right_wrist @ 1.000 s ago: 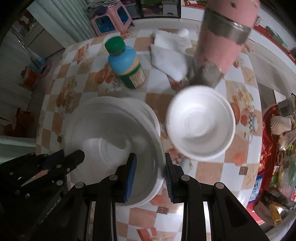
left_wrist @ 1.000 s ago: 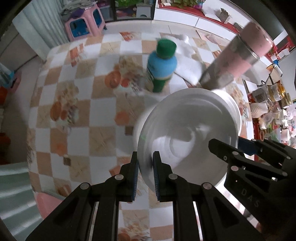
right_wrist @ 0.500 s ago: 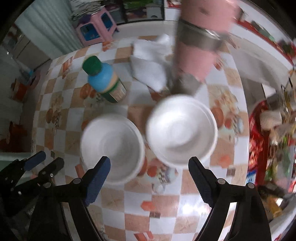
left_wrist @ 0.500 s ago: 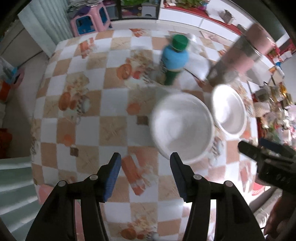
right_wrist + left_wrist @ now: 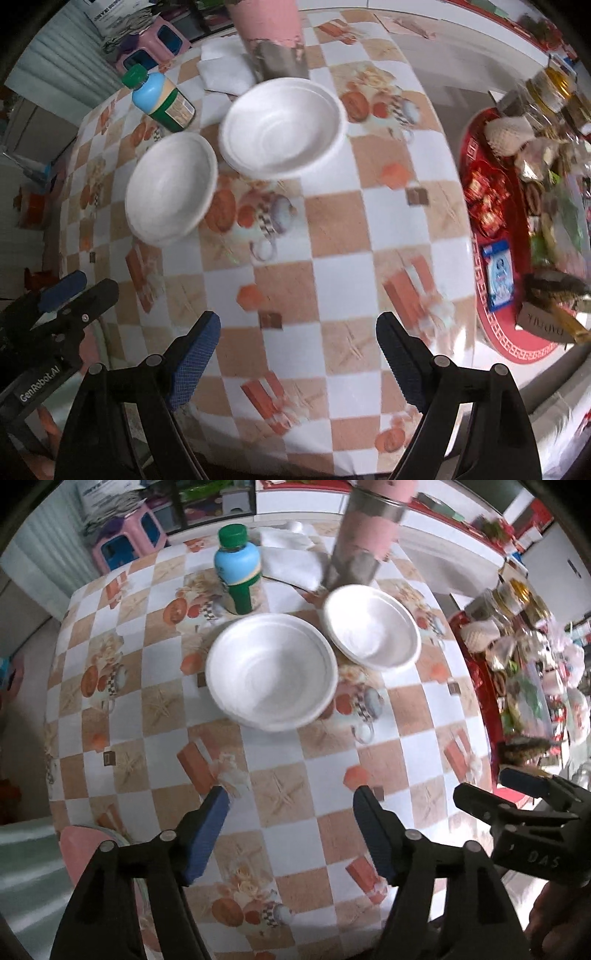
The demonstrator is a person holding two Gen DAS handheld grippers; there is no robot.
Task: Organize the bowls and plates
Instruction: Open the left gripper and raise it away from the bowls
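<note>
I have both grippers hanging over the near part of the checked tablecloth [image 5: 295, 760], pointing down at it, and neither one has anything in it. The left gripper [image 5: 291, 808] has its 2 blue-padded fingers [image 5: 207, 830] spread with only cloth between them, and its jaws are opening further at this moment. The right gripper [image 5: 295, 343] stands wide, its pads [image 5: 400, 365] clear of everything, bare cloth beneath. The 2 white foam bowls sit upright on the table beyond my fingertips, side by side and just about touching at the rims: the left bowl [image 5: 271, 670] looks like a nested stack, judging by the doubled rim lines, and the right bowl [image 5: 373, 627] shows similar layered edges from the right wrist view, though blur keeps me from counting layers. Behind the left bowl stands a blue bottle with a green cap [image 5: 238, 570], just beside its far rim. Behind the right bowl rises a pink and steel tumbler [image 5: 364, 535], close to its far edge, with a folded white cloth [image 5: 291, 561] lying between bottle and tumbler. Off the table to the right is a red tray [image 5: 517, 332] crowded with packets and jars.
</note>
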